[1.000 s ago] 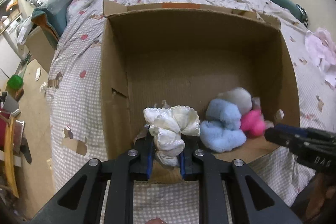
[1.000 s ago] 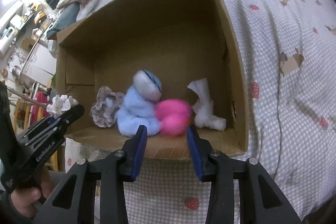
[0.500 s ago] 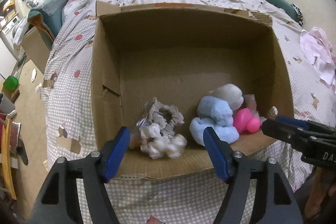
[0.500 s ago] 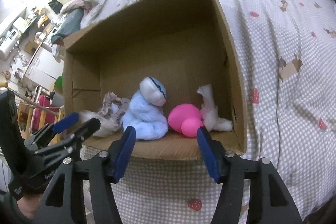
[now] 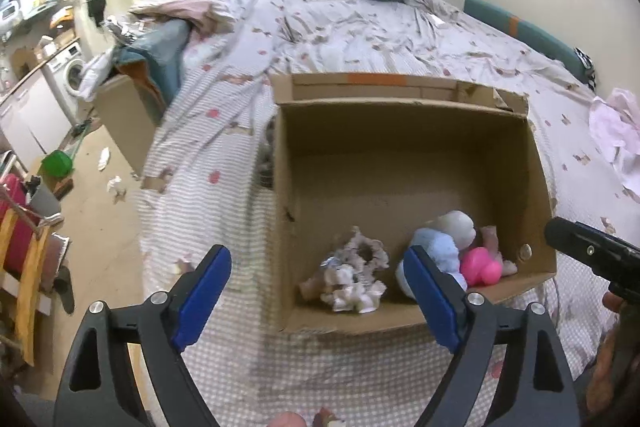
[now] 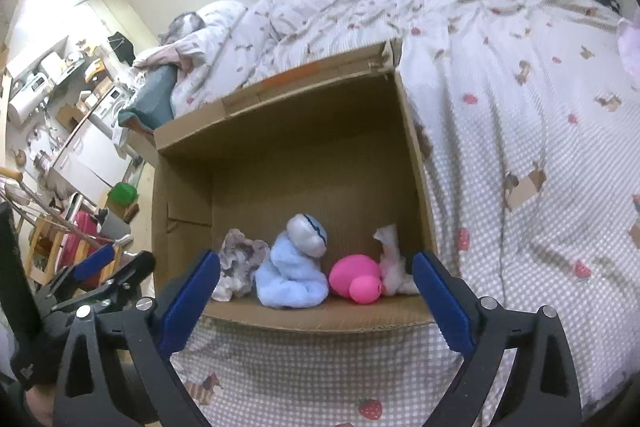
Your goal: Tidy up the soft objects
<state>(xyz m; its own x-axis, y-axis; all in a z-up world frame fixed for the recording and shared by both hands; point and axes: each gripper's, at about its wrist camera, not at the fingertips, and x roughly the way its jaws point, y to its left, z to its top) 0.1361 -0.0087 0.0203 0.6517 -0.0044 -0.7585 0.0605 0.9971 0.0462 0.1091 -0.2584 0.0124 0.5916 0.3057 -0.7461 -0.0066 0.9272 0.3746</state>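
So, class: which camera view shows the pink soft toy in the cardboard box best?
The right wrist view: the pink soft toy sits near centre, its round body and snout unobstructed. In the left wrist view it is smaller, off to the right, partly hidden behind the blue plush.

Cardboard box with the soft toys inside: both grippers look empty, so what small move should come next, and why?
Probably swing the right gripper toward the pink cloth on the bed. Both it and the left gripper are opening with nothing between them, and that cloth lies outside the cardboard box.
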